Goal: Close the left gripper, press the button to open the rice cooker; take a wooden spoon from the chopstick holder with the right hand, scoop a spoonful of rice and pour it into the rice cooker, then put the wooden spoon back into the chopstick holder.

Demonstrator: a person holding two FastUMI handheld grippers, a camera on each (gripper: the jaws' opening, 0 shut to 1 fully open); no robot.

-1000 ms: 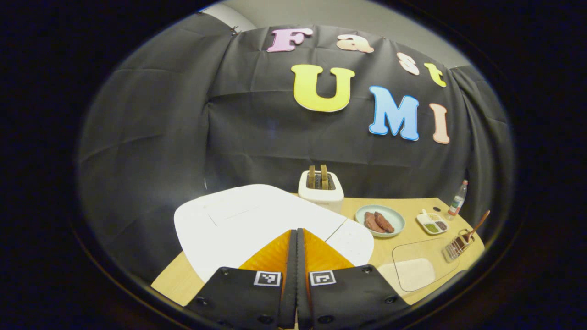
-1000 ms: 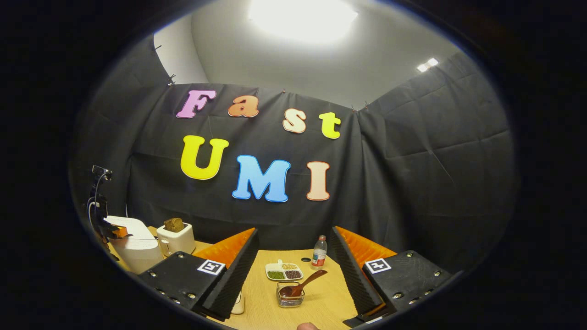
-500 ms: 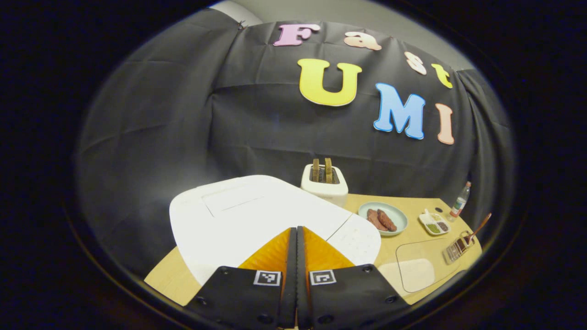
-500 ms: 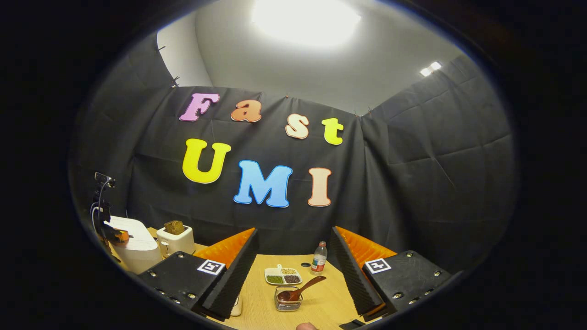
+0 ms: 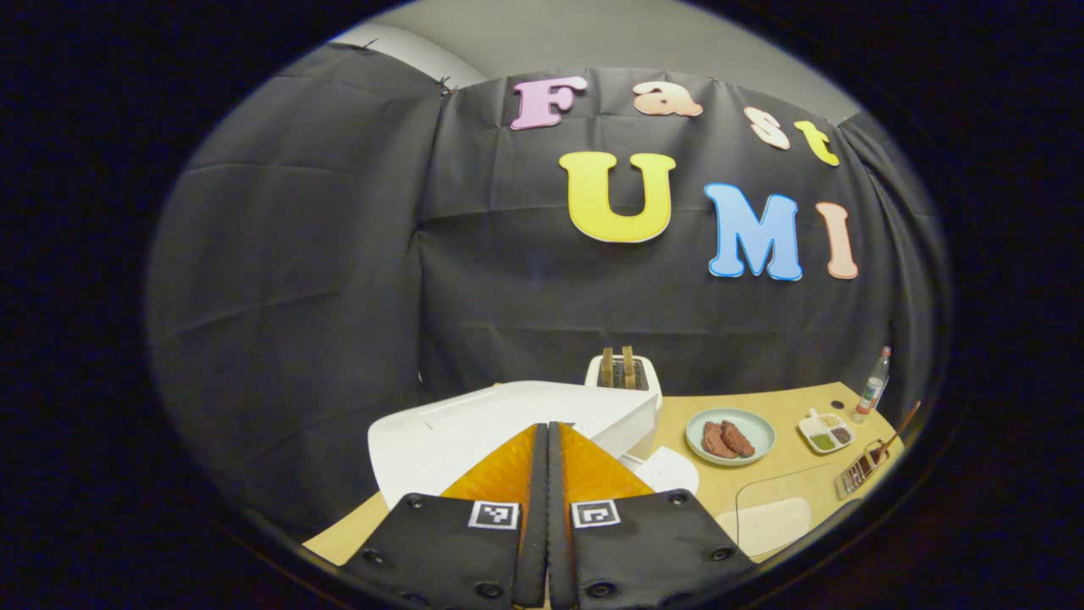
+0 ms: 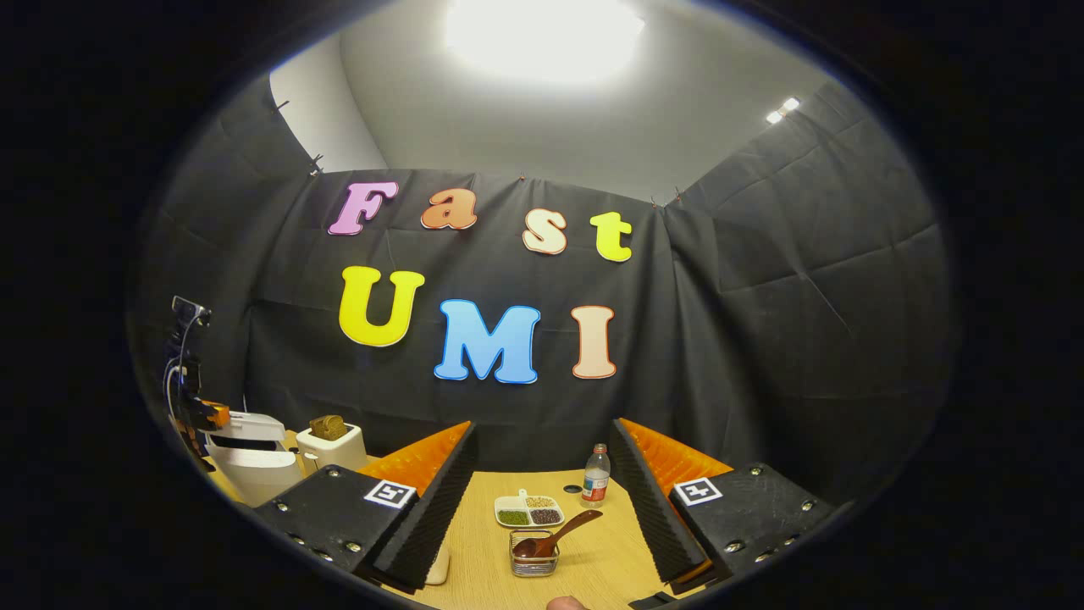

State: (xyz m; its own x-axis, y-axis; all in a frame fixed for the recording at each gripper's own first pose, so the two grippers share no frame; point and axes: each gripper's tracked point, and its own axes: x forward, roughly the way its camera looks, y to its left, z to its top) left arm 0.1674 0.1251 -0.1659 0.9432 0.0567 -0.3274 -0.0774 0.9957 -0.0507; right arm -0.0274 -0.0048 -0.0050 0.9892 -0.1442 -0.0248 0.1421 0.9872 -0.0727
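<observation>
The white rice cooker (image 5: pixel 508 415) sits at the table's left, its lid tilted up at the front with a gap under it. My left gripper (image 5: pixel 548 425) is shut with nothing in it, fingertips just above the lid's near edge. In the right gripper view the cooker (image 6: pixel 250 462) stands lid ajar at far left, the left gripper (image 6: pixel 207 415) beside it. The wooden spoon (image 6: pixel 563 529) leans in the wire chopstick holder (image 6: pixel 533 561). My right gripper (image 6: pixel 543 426) is open above and short of the holder. The spoon (image 5: pixel 898 428) and holder (image 5: pixel 860 474) are also at the far right.
A toaster (image 5: pixel 622 377) with bread stands behind the cooker. A plate (image 5: pixel 758 424) with meat, a divided grain dish (image 5: pixel 826 430) and a small bottle (image 5: pixel 872 394) lie along the back right. A clear tray (image 5: pixel 771 521) with a pale heap lies near the front edge.
The cooker's lid has sprung up from flat to tilted open. My left gripper has lifted and drawn back, still shut. The right gripper has barely moved.
</observation>
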